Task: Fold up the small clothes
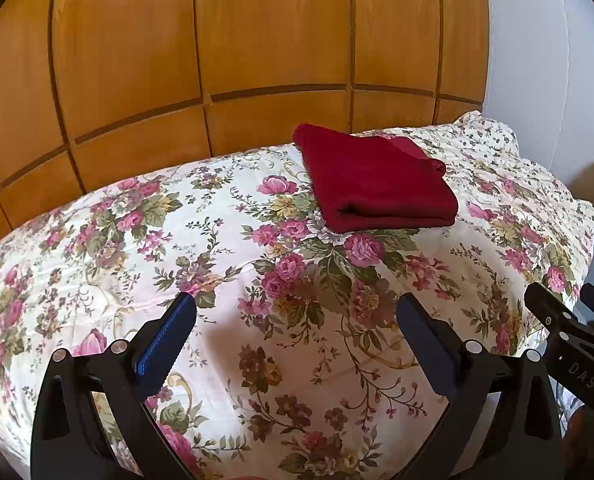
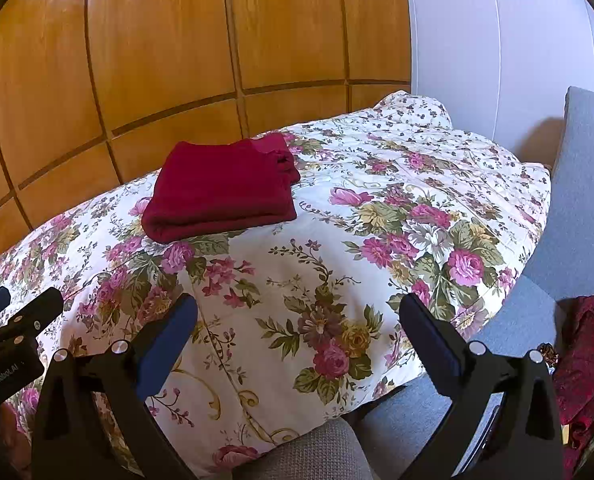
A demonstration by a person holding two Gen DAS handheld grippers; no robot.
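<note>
Both hand-held grippers, left (image 1: 296, 318) & right (image 2: 298, 318), gape wide over floral quilt (image 1: 233, 280), folded red cloth (image 1: 373, 184) beyond, unobstructed.

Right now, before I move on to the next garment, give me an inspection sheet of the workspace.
Surface: floral quilted bedspread, lightly rumpled.
Job's things: dark red folded garment lying flat at the far side; crumpled dark red cloth on the grey upholstered seat.
Clutter: nothing seen on the bedspread.
Grippers: left gripper and right gripper both open, empty.
Cables: nothing seen.
Surroundings: wooden panelled wardrobe, white wall.
</note>
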